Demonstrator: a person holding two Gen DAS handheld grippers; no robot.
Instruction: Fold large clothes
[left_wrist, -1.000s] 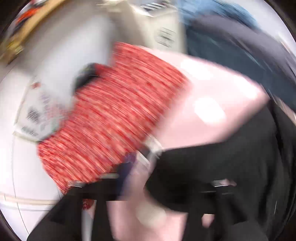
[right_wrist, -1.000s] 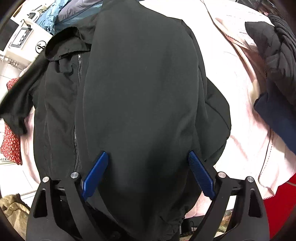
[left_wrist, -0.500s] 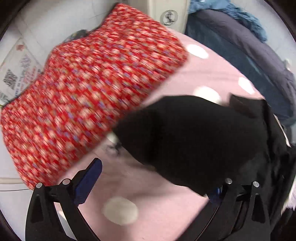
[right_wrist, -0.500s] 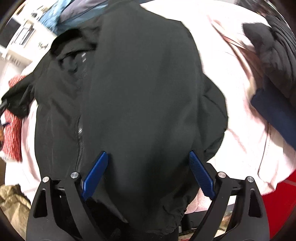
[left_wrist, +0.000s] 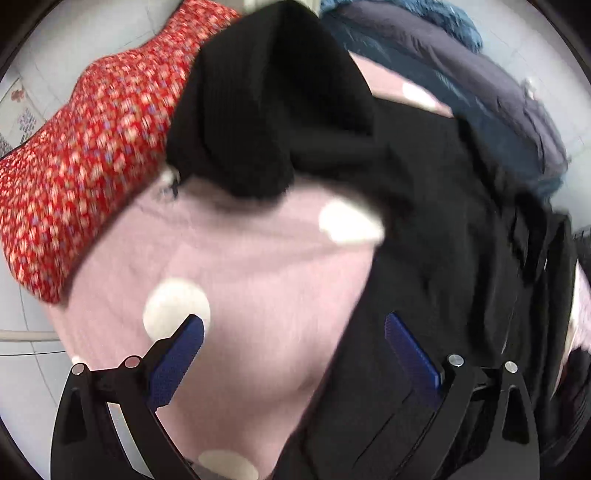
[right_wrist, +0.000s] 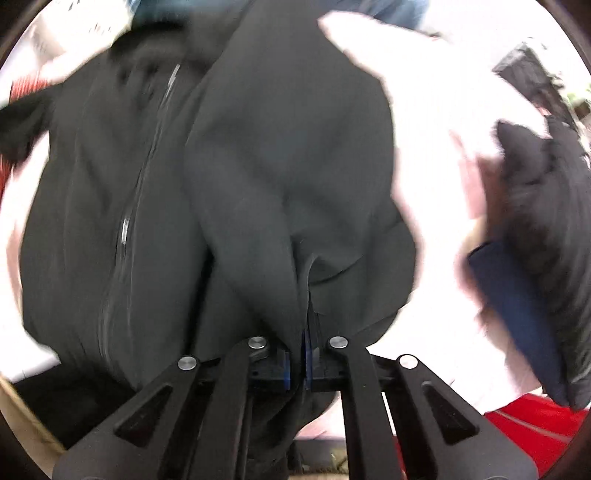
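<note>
A large black zip jacket (right_wrist: 155, 206) lies on a pink sheet with white dots (left_wrist: 240, 280). My right gripper (right_wrist: 298, 363) is shut on a fold of the jacket's near edge, the cloth bunched between the blue pads. In the left wrist view the jacket (left_wrist: 443, 258) fills the right side and its black sleeve (left_wrist: 266, 110) lies across the upper middle. My left gripper (left_wrist: 295, 354) is open and empty, its left finger over the pink sheet and its right finger (left_wrist: 410, 354) over the jacket's edge.
A red flowered cloth (left_wrist: 85, 155) lies at the left. Dark blue and grey garments (left_wrist: 480, 88) are piled at the back right. In the right wrist view a dark navy and black pile (right_wrist: 532, 266) sits at the right, with red cloth (right_wrist: 532, 432) below it.
My right gripper has closed on the jacket's near fold. My left gripper let the sleeve go and opened; the sleeve now lies farther up, and the gripper has moved toward the jacket's body.
</note>
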